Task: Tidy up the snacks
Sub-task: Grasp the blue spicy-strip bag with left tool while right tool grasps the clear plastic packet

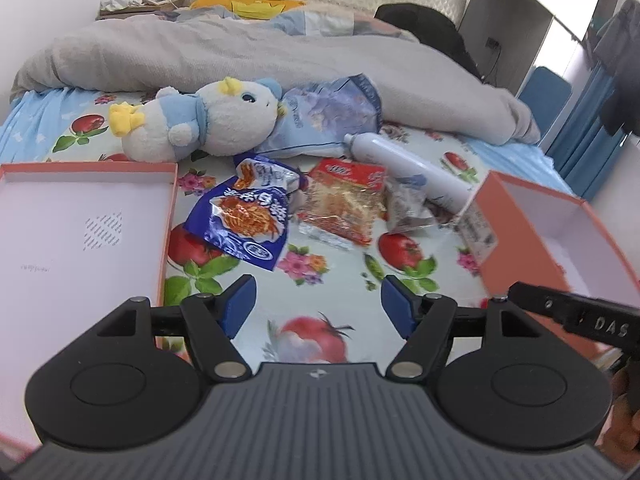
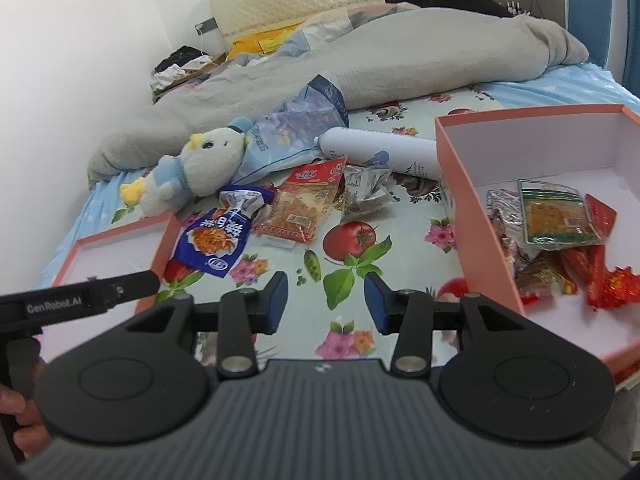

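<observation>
On the flowered bedsheet lie a blue snack packet, a red snack packet and a small silvery packet. To their right stands an orange box holding several snack packets. Its lid lies empty at the left. My left gripper hovers open over the sheet, short of the blue packet. My right gripper is open too, nothing between its fingers, near the box's left wall.
A white and blue plush toy, a blue printed bag and a white bottle lie behind the snacks. A grey blanket covers the bed's far half. A hand holds the other gripper's handle.
</observation>
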{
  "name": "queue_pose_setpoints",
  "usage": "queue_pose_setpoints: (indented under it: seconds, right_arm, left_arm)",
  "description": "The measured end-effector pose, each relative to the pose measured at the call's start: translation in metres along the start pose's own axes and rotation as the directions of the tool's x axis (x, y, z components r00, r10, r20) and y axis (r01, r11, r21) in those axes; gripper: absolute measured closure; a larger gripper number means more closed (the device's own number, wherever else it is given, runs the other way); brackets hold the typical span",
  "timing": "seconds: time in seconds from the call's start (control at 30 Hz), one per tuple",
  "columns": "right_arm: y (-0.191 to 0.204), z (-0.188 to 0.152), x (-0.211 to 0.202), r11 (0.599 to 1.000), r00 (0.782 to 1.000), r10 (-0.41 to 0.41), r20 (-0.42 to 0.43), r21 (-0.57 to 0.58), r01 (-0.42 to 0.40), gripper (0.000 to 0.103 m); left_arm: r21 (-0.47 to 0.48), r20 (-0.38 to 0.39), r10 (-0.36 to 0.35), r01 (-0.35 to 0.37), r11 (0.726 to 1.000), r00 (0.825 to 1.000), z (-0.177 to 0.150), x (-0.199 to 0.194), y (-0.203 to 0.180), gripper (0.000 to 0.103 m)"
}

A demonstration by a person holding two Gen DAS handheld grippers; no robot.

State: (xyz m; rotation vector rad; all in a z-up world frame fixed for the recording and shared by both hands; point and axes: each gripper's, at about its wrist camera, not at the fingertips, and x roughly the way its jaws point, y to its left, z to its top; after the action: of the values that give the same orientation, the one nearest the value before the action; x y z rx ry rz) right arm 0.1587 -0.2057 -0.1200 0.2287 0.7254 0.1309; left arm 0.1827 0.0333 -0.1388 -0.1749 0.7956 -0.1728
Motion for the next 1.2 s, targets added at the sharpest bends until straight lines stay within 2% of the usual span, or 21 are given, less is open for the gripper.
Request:
queue_pose_setpoints:
  seconds: [0.23, 0.47, 0.5, 0.53, 0.6, 0.63, 0.73, 0.87, 1.2]
  right_arm:
    - [0.001, 0.013, 0.048, 0.999, 0.999, -0.014, -0.035, -0.032, 0.013, 0.057]
    - [-0.008, 0.037, 0.092, 0.999, 0.997, -0.026, -0.072, -0.022, 0.025, 0.057]
    - [-0.009, 0.041, 0.098, 0.999, 0.997, -0.032, -0.074, -0.025, 0.030, 0.053]
    - [-0.010, 0.045, 0.105, 0.999, 0.996, -0.039, -0.076, -0.027, 0.037, 0.042]
    - [-0.013, 0.053, 0.118, 0.999, 0.996, -0.041, -0.082, -0.031, 0.038, 0.030]
    - [-0.014, 0.056, 0.124, 0.999, 0.996, -0.035, -0.083, -0.035, 0.032, 0.029]
    - [-0.017, 0.065, 0.144, 0.998, 0.995, -0.051, -0.084, -0.041, 0.048, 0.029]
    - [-0.024, 0.075, 0.171, 0.996, 0.992, -0.087, -0.095, -0.027, 0.084, 0.029]
    - [-0.031, 0.087, 0.219, 0.988, 0.981, -0.153, -0.116, -0.051, 0.148, 0.029]
  left_arm:
    - [0.049, -0.031, 0.043, -0.042, 0.998, 0.999, 0.016, 0.058, 0.012, 0.028]
    - [0.086, -0.049, 0.079, -0.074, 0.993, 0.996, 0.038, 0.099, 0.018, 0.027]
    - [0.089, -0.056, 0.084, -0.078, 0.993, 0.995, 0.040, 0.105, 0.019, 0.025]
    - [0.093, -0.061, 0.087, -0.081, 0.992, 0.994, 0.044, 0.113, 0.020, 0.024]
    - [0.113, -0.060, 0.102, -0.095, 0.989, 0.993, 0.049, 0.126, 0.021, 0.023]
    - [0.124, -0.059, 0.117, -0.109, 0.986, 0.991, 0.051, 0.131, 0.020, 0.020]
    - [0.178, -0.036, 0.145, -0.137, 0.974, 0.989, 0.058, 0.149, 0.018, 0.014]
    - [0.237, -0.032, 0.188, -0.175, 0.956, 0.982, 0.068, 0.173, 0.021, 0.012]
    - [0.252, -0.061, 0.205, -0.184, 0.950, 0.977, 0.080, 0.219, 0.039, 0.011]
